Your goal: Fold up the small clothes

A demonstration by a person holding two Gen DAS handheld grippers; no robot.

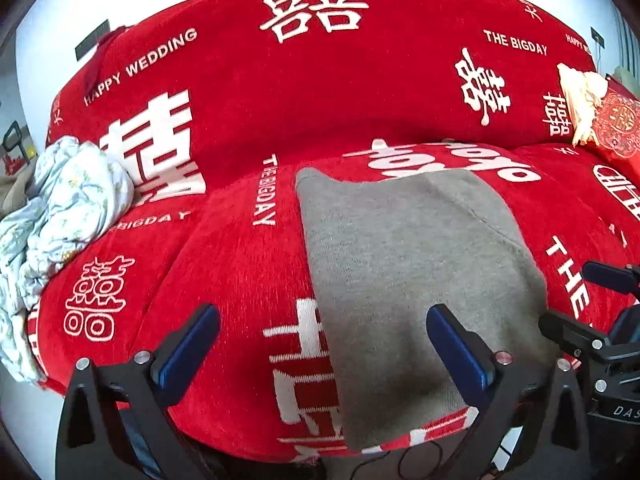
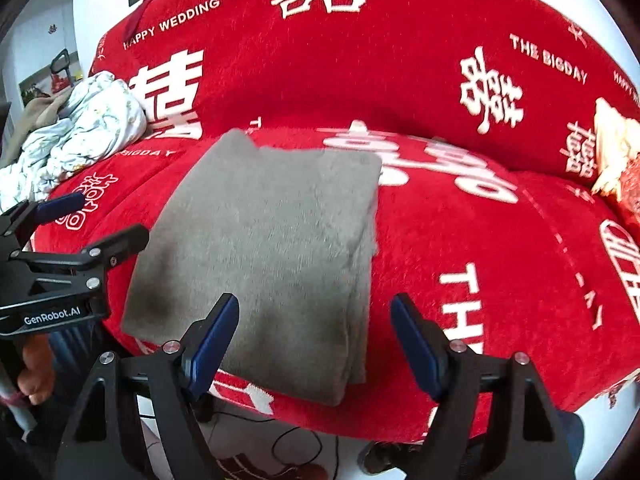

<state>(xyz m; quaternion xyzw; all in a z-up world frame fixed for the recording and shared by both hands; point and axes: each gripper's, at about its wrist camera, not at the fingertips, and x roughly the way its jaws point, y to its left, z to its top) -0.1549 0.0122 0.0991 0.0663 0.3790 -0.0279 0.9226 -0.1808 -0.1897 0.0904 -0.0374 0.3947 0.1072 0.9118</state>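
The grey garment lies folded flat on the red sofa cover, printed "HAPPY WEDDING" and "THE BIGDAY" in white; the left claw hangs spread above its near edge, gripping nothing; the right claw is likewise spread; "GenRobot.AI" shows on the left claw's body; a floral cloth sits bunched at the left.

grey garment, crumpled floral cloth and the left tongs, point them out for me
grey garment (image 2: 272,240), right wrist view, middle of its folded top layer
floral cloth (image 1: 72,200), left wrist view, centre of the crumpled heap
left tongs (image 1: 324,344), left wrist view, midway between the open blue tips
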